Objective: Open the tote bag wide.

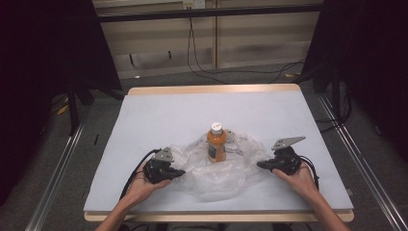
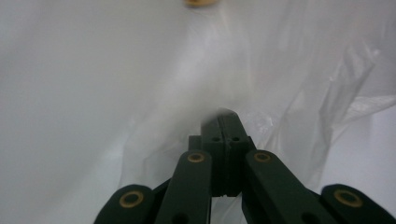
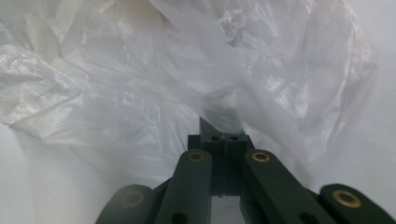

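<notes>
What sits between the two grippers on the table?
In the high view, an upright orange bottle stands on the clear plastic bag between the left gripper and right gripper.

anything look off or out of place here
Nothing spilled or broken. The orange bottle stands upright with its cap on, in the middle of the crumpled clear plastic bag, which lies slumped flat around it. The left gripper and right gripper are each pinched shut on the bag's film at opposite sides.

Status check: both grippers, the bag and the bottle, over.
Left gripper and right gripper: jaws shut on the plastic bag, one each side. Orange bottle upright on the bag, midway between them. Nothing in the way.
</notes>
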The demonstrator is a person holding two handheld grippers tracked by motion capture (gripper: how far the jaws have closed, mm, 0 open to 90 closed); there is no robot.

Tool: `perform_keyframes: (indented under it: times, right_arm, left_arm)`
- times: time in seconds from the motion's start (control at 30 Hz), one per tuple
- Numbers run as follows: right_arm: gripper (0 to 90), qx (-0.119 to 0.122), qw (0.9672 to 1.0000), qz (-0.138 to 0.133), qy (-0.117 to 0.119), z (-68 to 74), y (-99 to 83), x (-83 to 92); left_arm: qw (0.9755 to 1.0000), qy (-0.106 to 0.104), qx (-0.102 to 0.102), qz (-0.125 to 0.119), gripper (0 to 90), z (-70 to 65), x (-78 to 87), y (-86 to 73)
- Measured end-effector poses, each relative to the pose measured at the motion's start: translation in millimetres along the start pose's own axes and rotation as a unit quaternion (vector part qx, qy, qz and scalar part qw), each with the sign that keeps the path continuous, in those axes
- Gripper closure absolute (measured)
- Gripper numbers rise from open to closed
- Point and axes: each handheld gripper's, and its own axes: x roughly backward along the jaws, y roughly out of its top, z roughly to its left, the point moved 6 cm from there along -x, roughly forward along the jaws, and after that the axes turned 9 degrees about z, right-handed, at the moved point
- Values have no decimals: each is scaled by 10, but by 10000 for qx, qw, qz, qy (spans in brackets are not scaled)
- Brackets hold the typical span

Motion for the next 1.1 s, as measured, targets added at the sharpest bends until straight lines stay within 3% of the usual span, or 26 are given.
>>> perform_keyframes:
  times: [0.07, 0.1, 0.23, 0.33, 0.53, 0.67, 0.9, 1.1]
  right_arm:
    - [900, 3, 10000, -9, -14, 15, -52, 35]
    - [900, 26, 10000, 2, -20, 38, -82, 54]
    - [900, 113, 9999, 77, -36, 136, -151, 97]
    - [900, 159, 9999, 56, -24, 195, -146, 96]
    - [900, 167, 9986, -442, 220, 315, -2, 199]
    - [900, 207, 9967, -727, 307, 402, 67, 285]
    - [900, 326, 9940, -997, 307, 525, 125, 482]
    - [900, 369, 9909, -1271, 234, 575, 260, 740]
  left_arm:
    - [9997, 42, -107, 199, 900, -26, 47, -47]
    - [10000, -24, -35, 39, 900, -51, 34, -51]
    - [9999, -29, -60, 93, 900, -62, 86, -119]
    - [9998, -86, -24, -177, 900, -106, 132, -46]
    - [9982, -58, -51, -596, 900, -168, 304, 108]
    - [9954, -155, -60, -940, 900, -272, 419, 163]
    - [9928, -160, -214, -1168, 900, -400, 574, 328]
    - [9902, -59, -408, -1336, 900, -407, 718, 578]
